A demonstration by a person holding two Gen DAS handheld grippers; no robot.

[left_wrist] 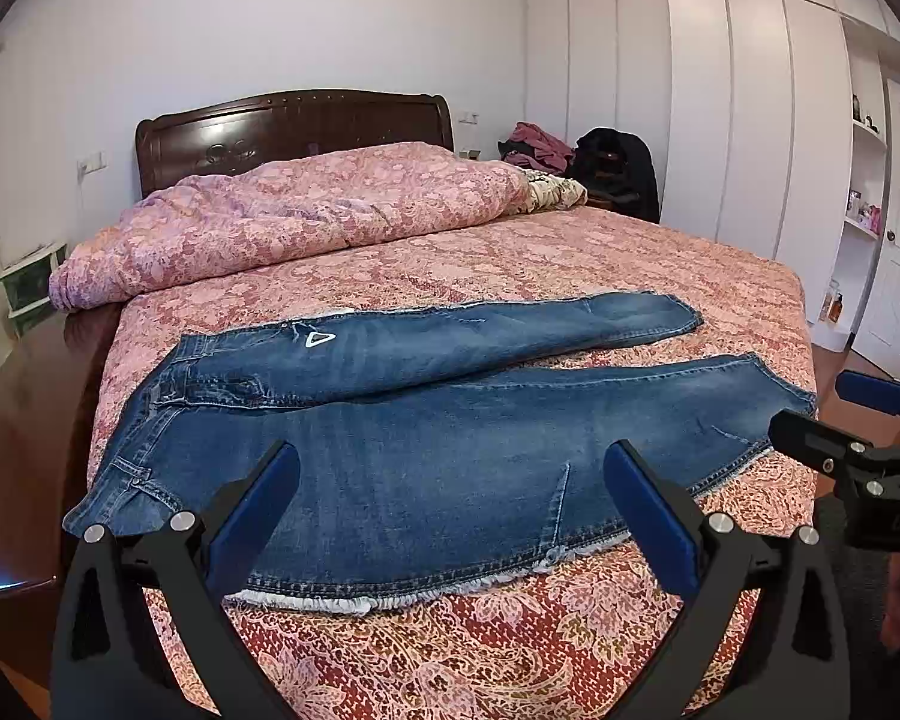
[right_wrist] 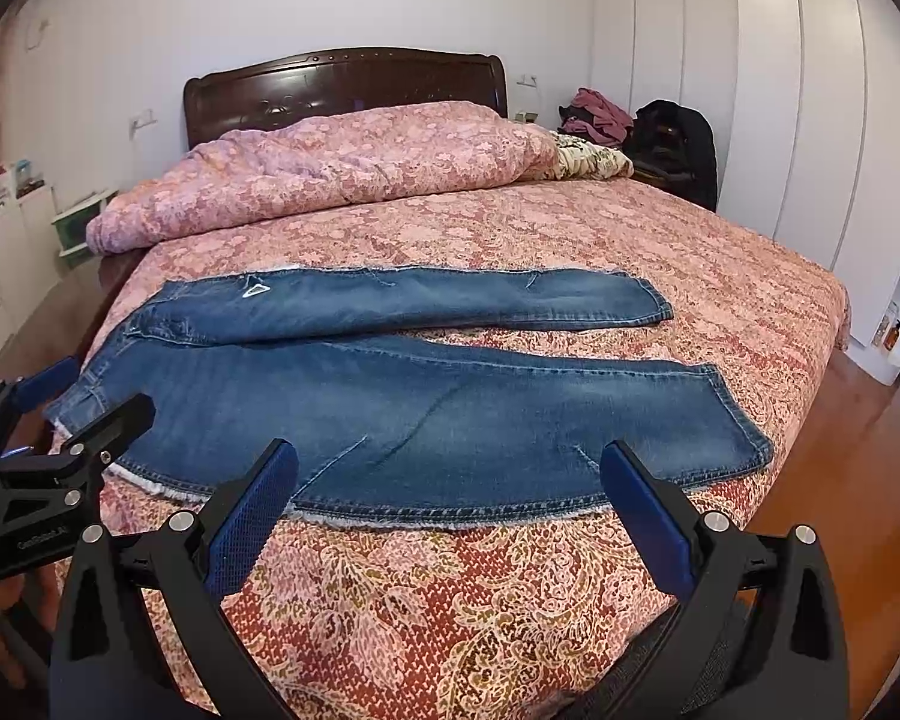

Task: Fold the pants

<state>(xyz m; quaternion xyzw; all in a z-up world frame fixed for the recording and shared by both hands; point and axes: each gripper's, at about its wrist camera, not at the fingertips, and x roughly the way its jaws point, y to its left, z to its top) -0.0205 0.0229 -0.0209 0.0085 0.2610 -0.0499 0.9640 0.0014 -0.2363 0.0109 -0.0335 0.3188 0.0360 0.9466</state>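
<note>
Now hovering, jaws of left gripper (left_wrist: 450, 474) and right gripper (right_wrist: 450, 474) wide, empty, above jeans (left_wrist: 426, 438) spread flat on bed (left_wrist: 570, 258), ready for folding.

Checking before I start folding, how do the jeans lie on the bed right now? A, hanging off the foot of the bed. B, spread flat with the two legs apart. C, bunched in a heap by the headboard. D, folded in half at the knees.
B: the jeans lie flat on the bedspread, with patterned cover showing between the two legs toward the hems.
</note>
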